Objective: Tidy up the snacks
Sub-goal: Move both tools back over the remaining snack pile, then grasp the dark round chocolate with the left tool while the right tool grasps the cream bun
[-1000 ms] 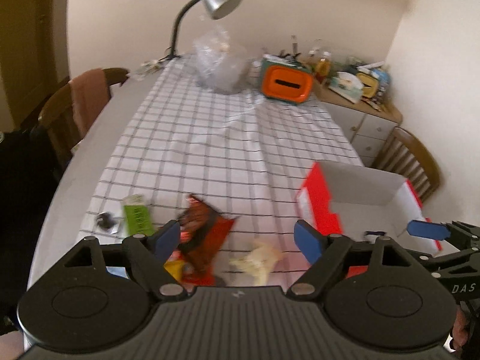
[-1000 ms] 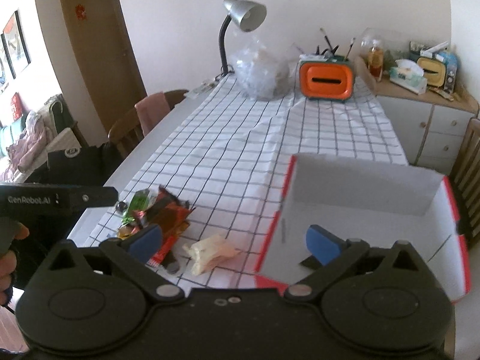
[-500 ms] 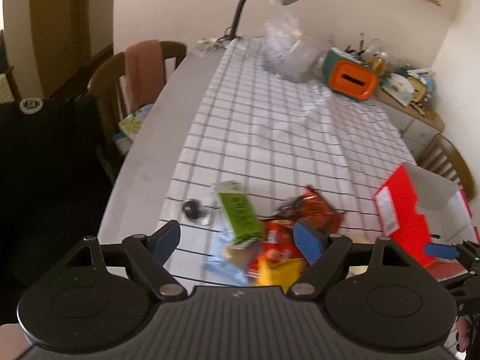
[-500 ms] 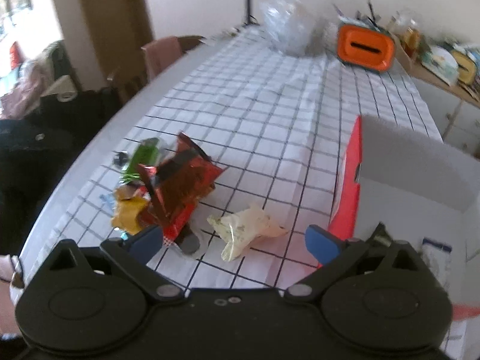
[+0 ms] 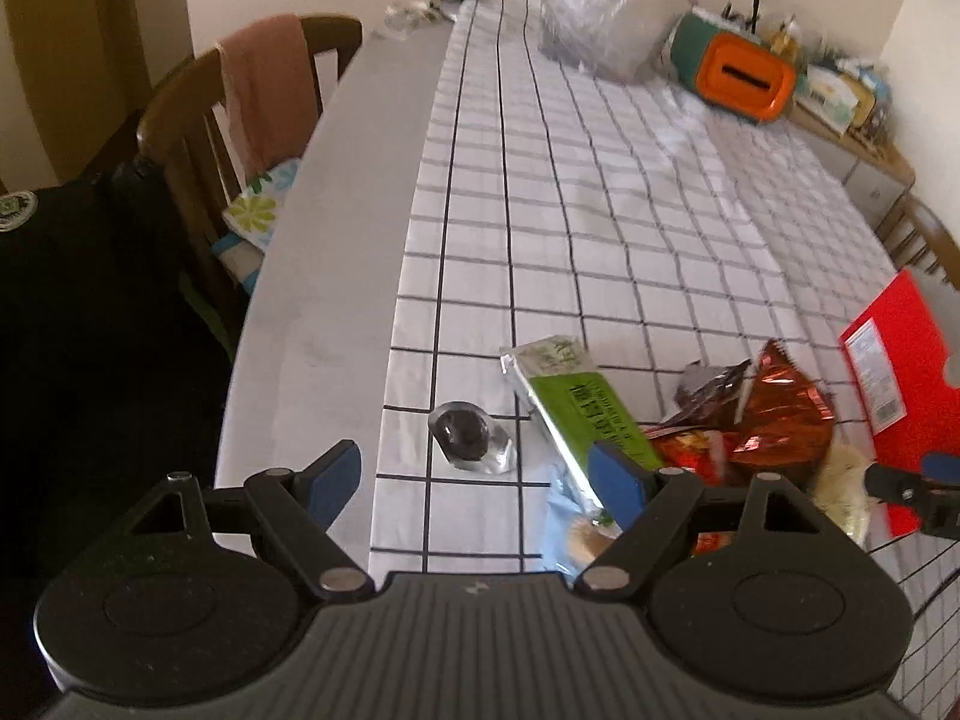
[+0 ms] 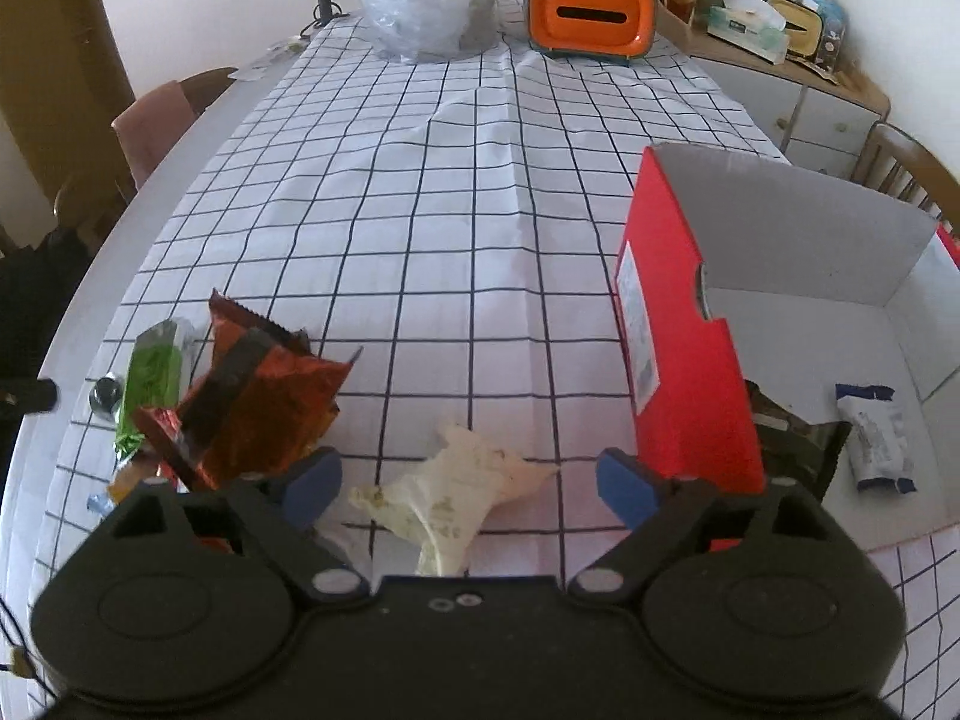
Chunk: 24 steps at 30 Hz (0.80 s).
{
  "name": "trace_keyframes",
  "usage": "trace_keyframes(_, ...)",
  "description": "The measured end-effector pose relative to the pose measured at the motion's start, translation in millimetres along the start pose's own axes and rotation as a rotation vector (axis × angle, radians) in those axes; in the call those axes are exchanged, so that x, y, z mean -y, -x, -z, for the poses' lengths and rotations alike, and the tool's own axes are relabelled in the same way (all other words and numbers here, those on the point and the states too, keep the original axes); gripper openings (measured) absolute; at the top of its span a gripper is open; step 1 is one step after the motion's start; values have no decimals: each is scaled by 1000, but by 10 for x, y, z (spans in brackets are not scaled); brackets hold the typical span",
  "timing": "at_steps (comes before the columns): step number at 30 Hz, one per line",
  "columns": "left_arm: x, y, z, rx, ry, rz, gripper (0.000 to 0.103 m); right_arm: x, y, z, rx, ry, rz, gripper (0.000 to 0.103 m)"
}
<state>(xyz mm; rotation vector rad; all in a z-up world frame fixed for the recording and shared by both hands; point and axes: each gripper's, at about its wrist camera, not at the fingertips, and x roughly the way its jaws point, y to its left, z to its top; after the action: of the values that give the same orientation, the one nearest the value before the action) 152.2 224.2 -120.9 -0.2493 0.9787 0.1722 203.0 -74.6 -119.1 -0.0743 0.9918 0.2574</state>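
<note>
Checked white cloth [image 6: 468, 192] covered most of the table, with a bare grey strip [image 5: 336, 252] along its left edge. Snacks sat bunched near the near-left corner: green bar [image 5: 573, 402], orange foil bag [image 6: 264, 402], small dark wrapped sweet [image 5: 465, 435] closest to the left edge, a few more wrappers half hidden under them. Pale crumpled packet [image 6: 456, 492] lay apart, between the pile and the red box [image 6: 678, 360] at the near-right side. Box stood open-topped, with a white-and-blue packet [image 6: 876, 438] and a dark packet [image 6: 792, 426] inside.

Left gripper [image 5: 474, 480] hung over the sweet, jaws wide apart, nothing pinched. Right gripper [image 6: 462, 489] hung over the pale packet; its jaws had just been closing but were still apart, packet between them, pads not pressing it.

Far end: clear plastic bag [image 6: 426, 0], orange tissue holder [image 6: 591, 15].
</note>
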Motion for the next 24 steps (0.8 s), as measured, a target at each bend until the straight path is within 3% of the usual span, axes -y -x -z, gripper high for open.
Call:
trace_keyframes(14,-93,-504,-121,-96,50,-32,82,-27,-266,-68,-66,-169,57,71)
trace_keyframes(21,-23,-596,-98,-92,9,-53,72,-3,-368,-41,-96,-192,65,64)
trace_keyframes(24,12,-597,-97,-81,-5,-65,65,42,-413,-47,-112,-216,29,58)
